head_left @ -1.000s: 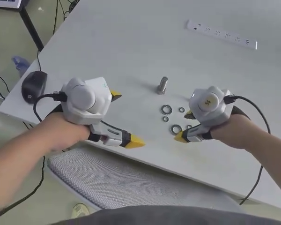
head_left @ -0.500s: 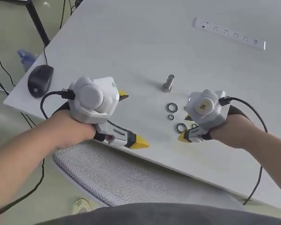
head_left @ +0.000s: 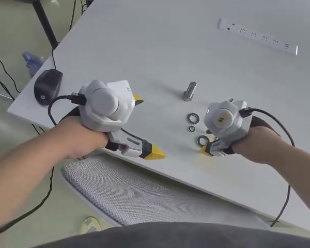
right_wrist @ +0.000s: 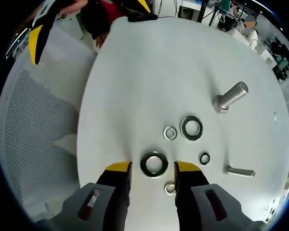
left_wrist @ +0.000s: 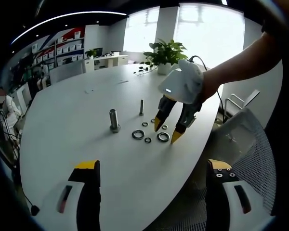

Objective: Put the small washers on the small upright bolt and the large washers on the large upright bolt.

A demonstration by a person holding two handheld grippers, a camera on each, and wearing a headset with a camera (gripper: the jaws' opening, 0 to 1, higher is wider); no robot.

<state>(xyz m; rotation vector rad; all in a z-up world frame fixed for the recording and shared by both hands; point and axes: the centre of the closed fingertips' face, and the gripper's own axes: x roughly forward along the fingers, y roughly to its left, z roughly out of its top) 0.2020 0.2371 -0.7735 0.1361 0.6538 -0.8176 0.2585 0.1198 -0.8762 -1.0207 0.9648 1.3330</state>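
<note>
Brings the right gripper [right_wrist: 153,167] closer to the washers than a second ago, jaws spread and gripping nothing, one yellow tip on either side of a large washer [right_wrist: 143,164], a flat grey steel ring lying on the white table [right_wrist: 135,72]. Shows a small washer [right_wrist: 170,188] further back between those jaws, and a second large washer [right_wrist: 191,127], the large bolt [right_wrist: 229,98] and the thin small bolt [right_wrist: 240,171] ahead and rightward. Holds the left gripper [head_left: 146,125] well apart to the left, jaws wide and empty.

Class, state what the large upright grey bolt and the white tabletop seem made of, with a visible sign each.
Large upright grey bolt: probably steel, silvery sheen with highlights. White tabletop: perhaps laminate or painted board; smooth, matte, uniform.
</note>
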